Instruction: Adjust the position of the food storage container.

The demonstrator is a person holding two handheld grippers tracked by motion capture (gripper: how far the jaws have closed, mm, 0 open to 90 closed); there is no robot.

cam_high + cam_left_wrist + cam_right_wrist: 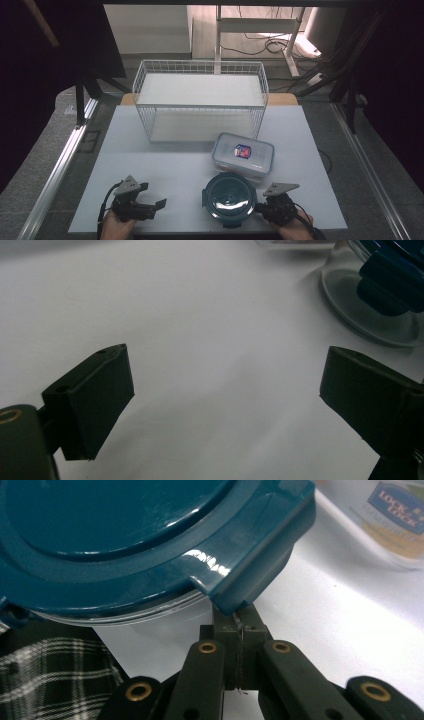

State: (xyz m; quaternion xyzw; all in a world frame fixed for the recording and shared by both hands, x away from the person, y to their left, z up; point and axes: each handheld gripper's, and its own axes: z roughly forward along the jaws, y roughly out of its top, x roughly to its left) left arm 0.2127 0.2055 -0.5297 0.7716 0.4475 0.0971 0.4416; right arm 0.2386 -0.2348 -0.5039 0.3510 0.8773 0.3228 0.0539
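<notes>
A round clear container with a dark teal lid [229, 197] stands at the table's near edge, right of centre. My right gripper [257, 206] is at its right side, shut on the lid's side latch [260, 565]. In the right gripper view the jaws are pressed together just under that latch, with the teal lid [125, 530] above them. My left gripper [152, 196] rests low at the near left, open with nothing between its fingers [90, 405]. The container's glass wall [370, 315] shows at the upper right of the left gripper view.
A rectangular clear lidded box with a label [243, 152] lies just behind the round container. A white wire basket [200, 100] stands at the table's back centre. The white tabletop [165, 165] lies between them. Plaid cloth [50, 675] shows below the lid.
</notes>
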